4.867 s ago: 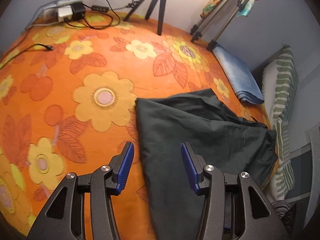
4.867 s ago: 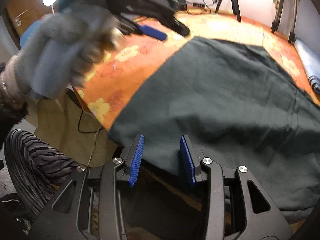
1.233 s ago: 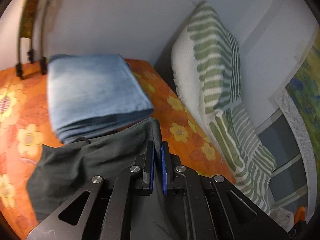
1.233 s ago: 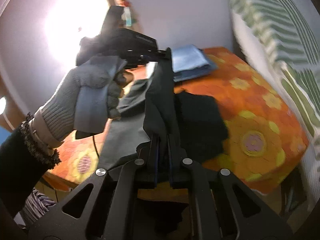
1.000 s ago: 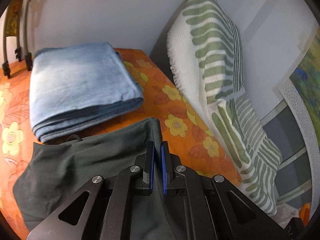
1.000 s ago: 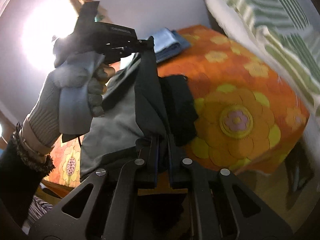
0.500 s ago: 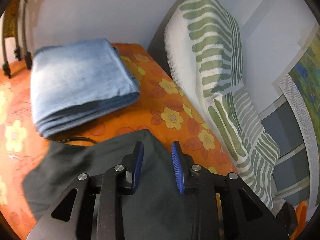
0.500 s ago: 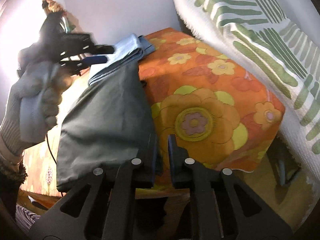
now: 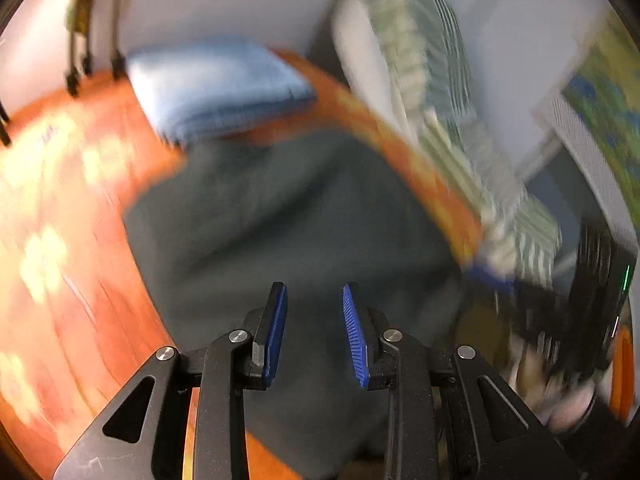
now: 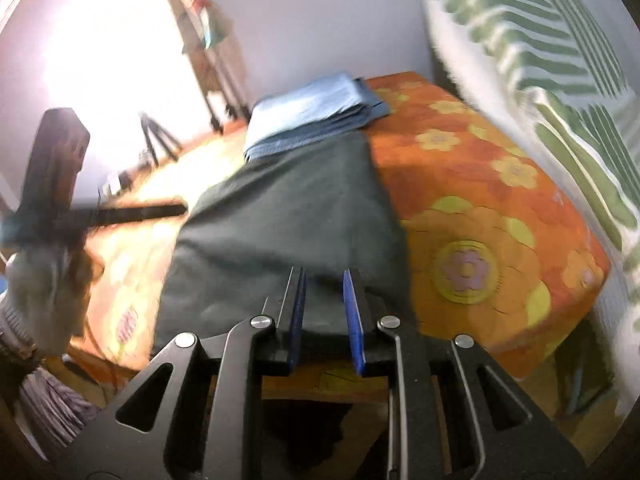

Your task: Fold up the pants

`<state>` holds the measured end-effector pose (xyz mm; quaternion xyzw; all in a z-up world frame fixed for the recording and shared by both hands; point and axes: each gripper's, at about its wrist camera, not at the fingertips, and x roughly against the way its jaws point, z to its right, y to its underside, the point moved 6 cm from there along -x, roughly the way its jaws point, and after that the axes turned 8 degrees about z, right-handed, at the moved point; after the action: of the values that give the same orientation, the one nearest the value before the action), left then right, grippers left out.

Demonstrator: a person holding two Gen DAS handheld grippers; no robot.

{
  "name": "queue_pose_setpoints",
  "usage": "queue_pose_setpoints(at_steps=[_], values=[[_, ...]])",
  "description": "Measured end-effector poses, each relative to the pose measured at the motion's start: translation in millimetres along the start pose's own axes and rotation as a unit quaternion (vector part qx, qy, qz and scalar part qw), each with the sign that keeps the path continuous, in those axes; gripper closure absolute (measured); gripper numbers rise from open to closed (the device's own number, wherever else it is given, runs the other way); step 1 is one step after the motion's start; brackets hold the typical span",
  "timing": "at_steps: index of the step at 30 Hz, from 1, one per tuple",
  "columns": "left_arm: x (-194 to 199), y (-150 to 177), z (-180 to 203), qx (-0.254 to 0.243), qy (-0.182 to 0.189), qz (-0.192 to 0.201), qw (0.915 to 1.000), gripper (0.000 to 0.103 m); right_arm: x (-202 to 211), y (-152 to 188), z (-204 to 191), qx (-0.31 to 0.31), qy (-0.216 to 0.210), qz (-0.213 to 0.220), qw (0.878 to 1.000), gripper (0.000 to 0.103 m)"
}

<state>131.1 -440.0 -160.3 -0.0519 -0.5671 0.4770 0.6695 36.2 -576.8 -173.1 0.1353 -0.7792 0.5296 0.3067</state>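
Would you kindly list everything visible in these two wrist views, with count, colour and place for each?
pants: one, dark green-grey, folded flat on the bedspread, just short of the blue stack.
folded fabric stack: one, light blue, at the pants' far end.
bedspread: one, orange with yellow flowers, under both garments.
cushion: one, white with green stripes, upright along the bed's right side.
tripod: one, black, far end near the wall.
left gripper: black with blue pads, open above the pants, nothing between its pads.
right gripper: black with blue pads, jaws opening at the pants' near edge.
gloved hand: grey, holding the left gripper.
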Motion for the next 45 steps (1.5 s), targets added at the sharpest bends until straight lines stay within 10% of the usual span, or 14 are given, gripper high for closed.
queue_pose_setpoints(at_steps=[11,18,23,31,45], values=[[-8,64,20,-0.03,0.007,-0.022,0.9993,0.076,-24,52,42,-0.009,0.073,-0.136,0.988,0.082],[23,66,17,-0.021,-0.01,0.032,0.9992,0.076,9,-6,10,0.02,-0.01,-0.057,0.998,0.082],[24,65,5,0.007,-0.02,0.06,0.998,0.076,-12,-70,-57,0.096,-0.093,-0.025,0.991,0.046],[17,79,-18,0.04,-0.024,0.059,0.9972,0.076,-137,-120,-152,0.207,-0.169,-0.151,0.952,0.041],[11,88,-5,-0.018,-0.045,0.079,0.9957,0.076,-262,-65,-200,0.349,-0.149,-0.305,0.873,0.042]])
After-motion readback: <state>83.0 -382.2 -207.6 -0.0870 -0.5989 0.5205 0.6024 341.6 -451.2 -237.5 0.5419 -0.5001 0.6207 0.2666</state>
